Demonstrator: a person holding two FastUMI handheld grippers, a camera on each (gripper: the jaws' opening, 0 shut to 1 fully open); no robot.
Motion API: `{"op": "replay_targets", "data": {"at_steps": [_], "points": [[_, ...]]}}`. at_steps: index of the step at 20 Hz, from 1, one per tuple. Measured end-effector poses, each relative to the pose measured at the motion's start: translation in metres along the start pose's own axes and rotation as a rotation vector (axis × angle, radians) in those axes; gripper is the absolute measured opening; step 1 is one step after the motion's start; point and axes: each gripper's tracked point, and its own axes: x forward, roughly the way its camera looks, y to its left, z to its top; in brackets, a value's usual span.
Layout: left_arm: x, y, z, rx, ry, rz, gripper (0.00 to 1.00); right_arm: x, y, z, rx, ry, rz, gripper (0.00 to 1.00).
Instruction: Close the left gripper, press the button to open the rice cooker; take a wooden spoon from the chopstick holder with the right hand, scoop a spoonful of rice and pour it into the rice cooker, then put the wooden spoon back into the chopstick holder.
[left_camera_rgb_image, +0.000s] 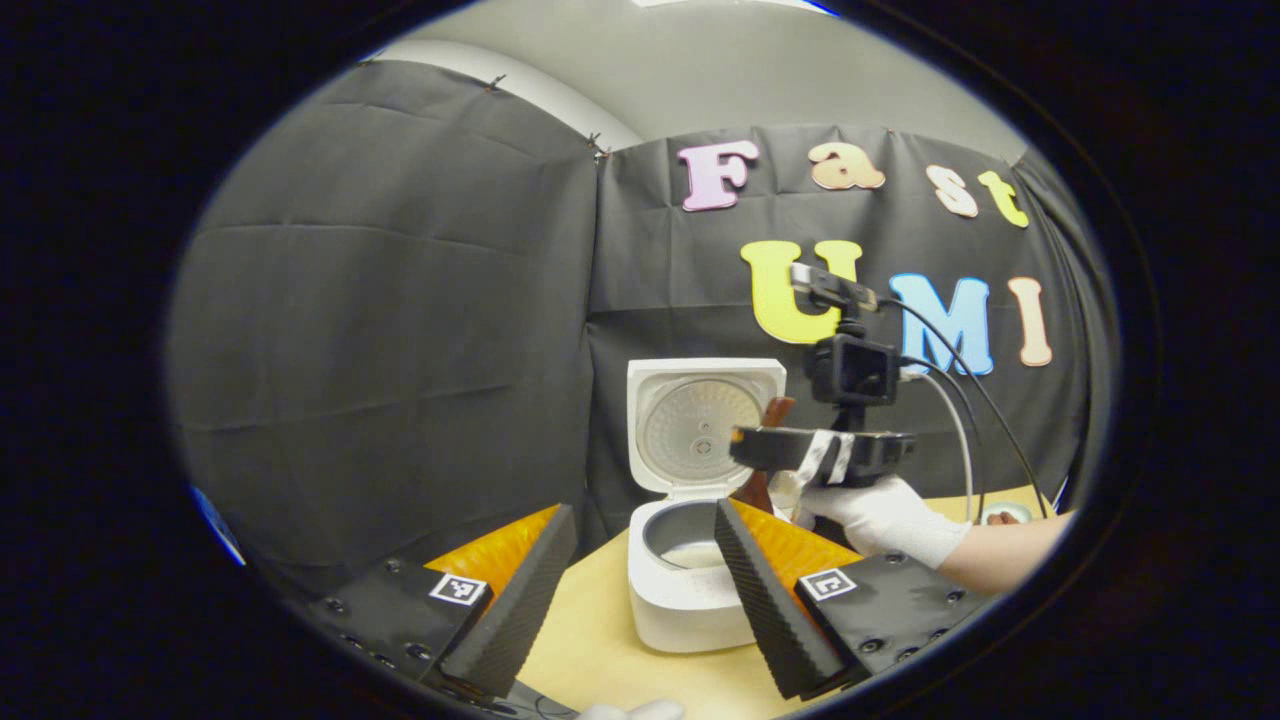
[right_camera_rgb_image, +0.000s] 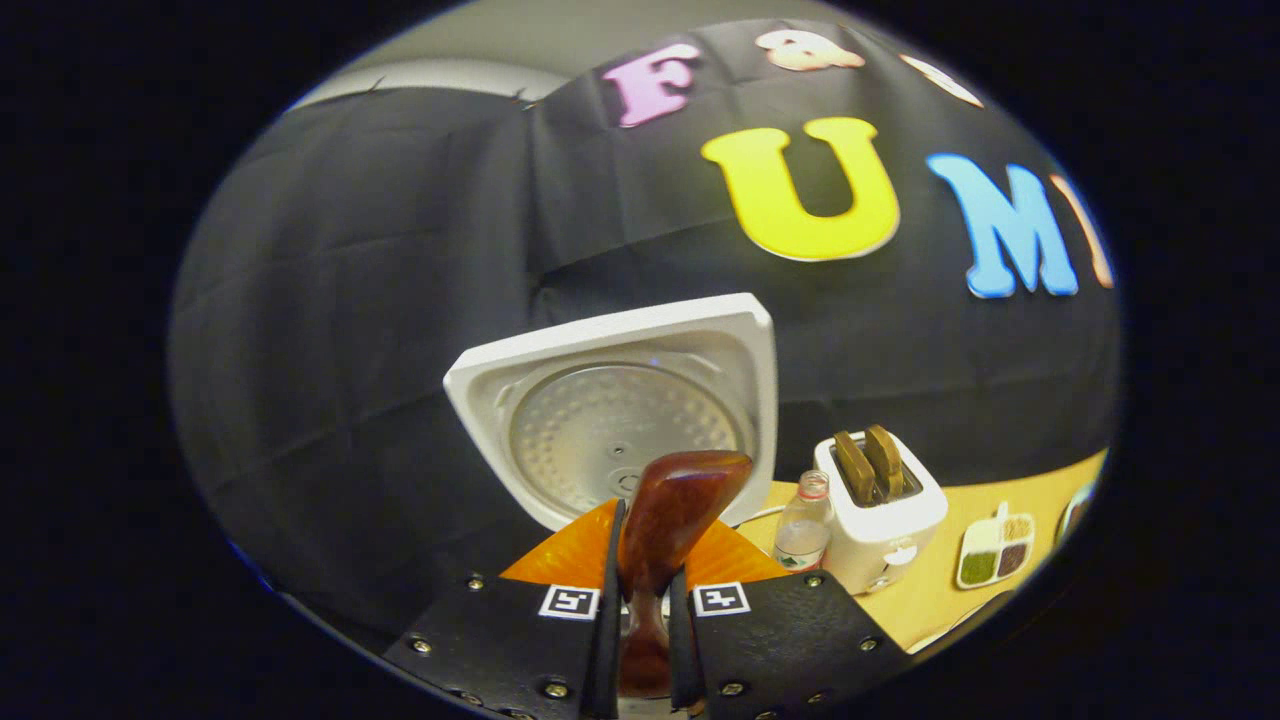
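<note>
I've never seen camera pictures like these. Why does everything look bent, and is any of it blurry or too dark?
Left gripper view: the fisheye lens bows the wall's folds outward; the cooker is fairly sharp, lit evenly, no strong glare. Right gripper view: the lid looks tilted and stretched, the spoon close to the lens is a bit soft, and the toaster and tray shrink near the curved edge.

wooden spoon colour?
Dark reddish-brown, glossy wood. The wooden spoon shows best in the right gripper view.

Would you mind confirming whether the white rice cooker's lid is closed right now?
No, the white rice cooker has its lid raised upright, leaving the grey inner pot open to view.
</note>
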Motion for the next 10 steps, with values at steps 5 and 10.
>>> {"op": "replay_targets", "data": {"at_steps": [5, 10], "points": [[-0.001, -0.017, 0.004, -0.014, 0.001, -0.037, 0.98, -0.021, -0.057, 0.015, 0.226, -0.025, -0.077, 0.20], [-0.002, -0.045, 0.020, 0.031, -0.038, -0.086, 0.98, -0.054, -0.126, 0.042, 0.316, -0.093, -0.170, 0.20]]}}
